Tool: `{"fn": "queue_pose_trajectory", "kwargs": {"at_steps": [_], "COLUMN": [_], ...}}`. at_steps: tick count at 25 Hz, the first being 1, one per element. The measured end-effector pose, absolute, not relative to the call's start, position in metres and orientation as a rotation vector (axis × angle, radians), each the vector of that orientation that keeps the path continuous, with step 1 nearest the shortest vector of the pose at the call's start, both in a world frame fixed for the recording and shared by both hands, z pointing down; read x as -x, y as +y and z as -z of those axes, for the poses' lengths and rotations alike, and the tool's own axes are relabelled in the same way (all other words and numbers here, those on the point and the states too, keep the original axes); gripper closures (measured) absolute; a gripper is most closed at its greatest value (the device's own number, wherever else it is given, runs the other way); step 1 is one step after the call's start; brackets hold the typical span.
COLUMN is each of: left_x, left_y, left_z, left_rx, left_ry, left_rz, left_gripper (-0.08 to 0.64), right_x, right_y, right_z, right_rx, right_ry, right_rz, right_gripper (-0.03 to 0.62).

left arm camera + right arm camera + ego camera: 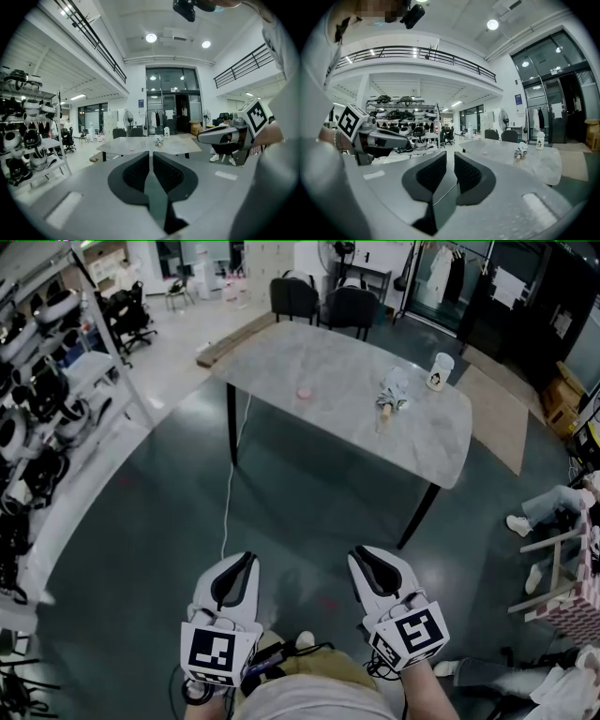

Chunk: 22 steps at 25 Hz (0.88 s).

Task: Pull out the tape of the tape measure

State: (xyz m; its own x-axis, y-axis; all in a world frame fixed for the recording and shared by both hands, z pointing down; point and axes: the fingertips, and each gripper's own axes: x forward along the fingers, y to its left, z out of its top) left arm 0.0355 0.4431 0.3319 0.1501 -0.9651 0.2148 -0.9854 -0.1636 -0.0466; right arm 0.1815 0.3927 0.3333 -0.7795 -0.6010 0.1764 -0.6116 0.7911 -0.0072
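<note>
**Both hand-held grippers before the approach.** They are held close to the person's body and point across the floor toward the pale surface (356,442), well apart from it. The left hand-held gripper (247,561) has its pads pressed together with nothing between them. The right hand-held gripper (362,553) shows a narrow gap between its pads, and that gap is empty too. The likeliest tape measure is the small pink round object (304,392) left of the surface's middle, though it is too small to confirm and its long axis is unreadable. It lies straight ahead, roughly midway between the two hand-held grippers, so neither hand is clearly nearer and an approach likely comes first.
</note>
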Motion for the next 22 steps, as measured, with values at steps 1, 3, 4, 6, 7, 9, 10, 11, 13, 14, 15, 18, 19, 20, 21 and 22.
{"fn": "queue_pose_trajectory", "kwargs": {"at_steps": [1,3,4,6,7,9,10,11,13,14,15,18,19,20,21,22], "left_x": [-0.036,-0.038,-0.038,-0.040,-0.041,-0.043,-0.043,-0.044,-0.046,-0.047,-0.048,-0.046,-0.046,-0.046,-0.046,-0.047], "left_y": [0.443,0.442,0.442,0.441,0.441,0.440,0.439,0.439,0.439,0.438,0.436,0.432,0.430,0.427,0.423,0.420], "left_z": [-0.332,-0.335,-0.337,-0.338,-0.336,-0.332,-0.331,-0.331,-0.332,-0.332,-0.332,-0.336,-0.338,-0.340,-0.340,-0.341], "left_rx": [-2.314,-2.323,-2.324,-2.323,-2.318,-2.304,-2.304,-2.313,-2.328,-2.334,-2.340,-2.338,-2.336,-2.335,-2.334,-2.333], "left_ry": [-1.960,-1.952,-1.946,-1.938,-1.938,-1.943,-1.943,-1.942,-1.935,-1.931,-1.928,-1.924,-1.919,-1.912,-1.904,-1.900], "left_rz": [-0.298,-0.312,-0.317,-0.315,-0.313,-0.316,-0.315,-0.310,-0.307,-0.310,-0.311,-0.306,-0.303,-0.299,-0.296,-0.293], "left_gripper": [0.504,0.473,0.456,0.438,0.434,0.431,0.431,0.428,0.423,0.420,0.419,0.416,0.416,0.416,0.416,0.416], "right_x": [-0.181,-0.179,-0.179,-0.178,-0.178,-0.179,-0.179,-0.180,-0.181,-0.183,-0.185,-0.190,-0.191,-0.193,-0.194,-0.195], "right_y": [0.393,0.393,0.393,0.392,0.393,0.393,0.392,0.391,0.390,0.389,0.388,0.384,0.382,0.380,0.378,0.375], "right_z": [-0.333,-0.333,-0.333,-0.333,-0.333,-0.333,-0.332,-0.332,-0.333,-0.334,-0.335,-0.337,-0.338,-0.338,-0.339,-0.339], "right_rx": [-0.953,-0.947,-0.944,-0.934,-0.929,-0.925,-0.927,-0.931,-0.941,-0.947,-0.953,-0.973,-0.981,-0.989,-0.996,-1.004], "right_ry": [-2.819,-2.825,-2.830,-2.839,-2.841,-2.847,-2.849,-2.850,-2.849,-2.848,-2.846,-2.837,-2.834,-2.830,-2.827,-2.822], "right_rz": [-0.095,-0.103,-0.107,-0.112,-0.112,-0.108,-0.105,-0.104,-0.113,-0.118,-0.122,-0.126,-0.128,-0.129,-0.129,-0.129], "right_gripper": [0.540,0.505,0.487,0.460,0.460,0.460,0.459,0.459,0.459,0.459,0.459,0.459,0.460,0.459,0.459,0.459]}}
